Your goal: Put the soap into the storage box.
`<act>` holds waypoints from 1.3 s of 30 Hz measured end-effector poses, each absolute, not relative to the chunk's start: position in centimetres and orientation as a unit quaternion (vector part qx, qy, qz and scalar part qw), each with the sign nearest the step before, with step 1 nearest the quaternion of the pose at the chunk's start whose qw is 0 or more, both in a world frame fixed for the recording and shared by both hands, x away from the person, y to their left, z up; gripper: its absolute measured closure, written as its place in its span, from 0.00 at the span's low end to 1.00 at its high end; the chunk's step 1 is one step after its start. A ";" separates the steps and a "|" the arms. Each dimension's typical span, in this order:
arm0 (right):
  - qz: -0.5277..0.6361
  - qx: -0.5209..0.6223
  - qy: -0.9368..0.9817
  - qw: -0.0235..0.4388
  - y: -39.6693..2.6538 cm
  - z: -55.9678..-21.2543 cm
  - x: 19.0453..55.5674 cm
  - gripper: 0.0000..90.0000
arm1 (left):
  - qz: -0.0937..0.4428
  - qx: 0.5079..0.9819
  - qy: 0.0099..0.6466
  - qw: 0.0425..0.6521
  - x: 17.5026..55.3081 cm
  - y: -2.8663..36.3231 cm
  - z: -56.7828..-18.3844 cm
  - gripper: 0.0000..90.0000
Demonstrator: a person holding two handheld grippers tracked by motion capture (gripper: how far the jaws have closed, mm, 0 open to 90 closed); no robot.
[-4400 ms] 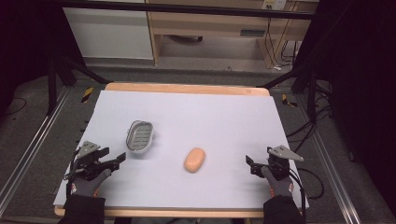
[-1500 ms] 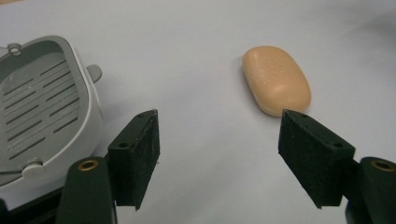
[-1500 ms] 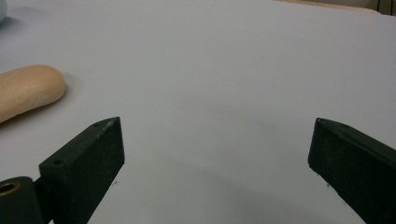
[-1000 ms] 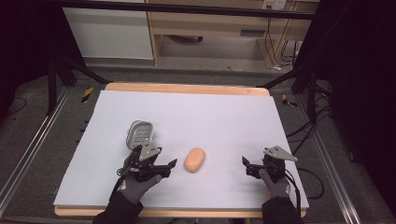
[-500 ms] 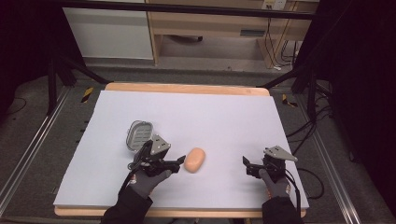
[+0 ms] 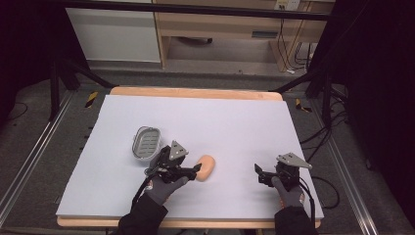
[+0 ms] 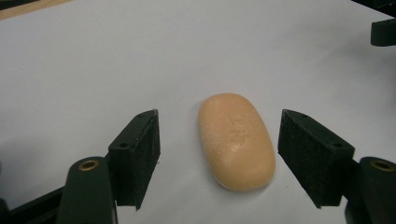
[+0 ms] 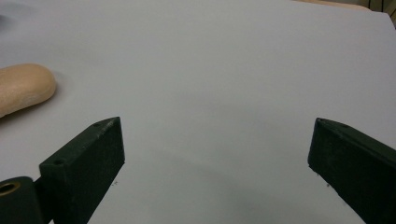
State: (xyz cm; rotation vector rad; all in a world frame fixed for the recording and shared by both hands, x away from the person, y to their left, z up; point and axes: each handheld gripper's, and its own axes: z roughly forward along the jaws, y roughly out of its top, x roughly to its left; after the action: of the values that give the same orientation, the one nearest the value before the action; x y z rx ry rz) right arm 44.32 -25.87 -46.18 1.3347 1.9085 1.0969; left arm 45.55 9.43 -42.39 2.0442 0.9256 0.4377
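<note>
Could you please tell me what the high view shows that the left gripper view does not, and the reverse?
High view alone: the grey soap dish behind the left gripper, and the person's gloved hands. Left gripper view alone: faint lettering stamped on the soap's top, and open jaws either side of it, not touching. Both: the soap lying on the white table.

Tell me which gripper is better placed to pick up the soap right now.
The left gripper. Its open jaws already stand on either side of the soap, with a gap on both sides. The right gripper is open too, but sits well off to the side over bare table.
</note>
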 end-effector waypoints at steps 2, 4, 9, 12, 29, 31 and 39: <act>0.409 0.498 0.712 0.280 -25.9 -46.2 44.3 0.04 | 0.176 0.816 0.367 0.410 45.7 9.2 -42.4 0.32; 0.408 0.497 0.712 0.282 -25.8 -46.2 44.3 0.04 | 0.174 0.818 0.367 0.407 46.0 8.7 -42.6 0.32; 0.407 0.497 0.712 0.282 -25.9 -46.3 44.3 0.04 | 0.172 0.823 0.363 0.400 46.2 8.0 -42.8 0.32; 0.408 0.498 0.712 0.280 -25.9 -46.3 44.3 0.04 | 0.169 0.826 0.363 0.398 46.4 7.5 -43.1 0.32; 0.409 0.498 0.713 0.276 -25.8 -46.4 44.4 0.04 | 0.157 0.838 0.361 0.377 47.4 5.4 -44.5 0.31; 0.409 0.498 0.713 0.277 -25.9 -46.3 44.4 0.04 | 0.156 0.840 0.362 0.372 47.6 5.0 -44.9 0.31; 0.409 0.498 0.713 0.276 -25.9 -46.4 44.4 0.04 | 0.157 0.844 0.363 0.363 47.9 4.5 -45.5 0.30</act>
State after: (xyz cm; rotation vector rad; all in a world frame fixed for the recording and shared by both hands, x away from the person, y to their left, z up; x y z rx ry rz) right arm 44.39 -25.92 -46.37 1.3382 1.9158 1.0993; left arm 47.95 4.45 -45.49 2.1724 0.9348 0.4031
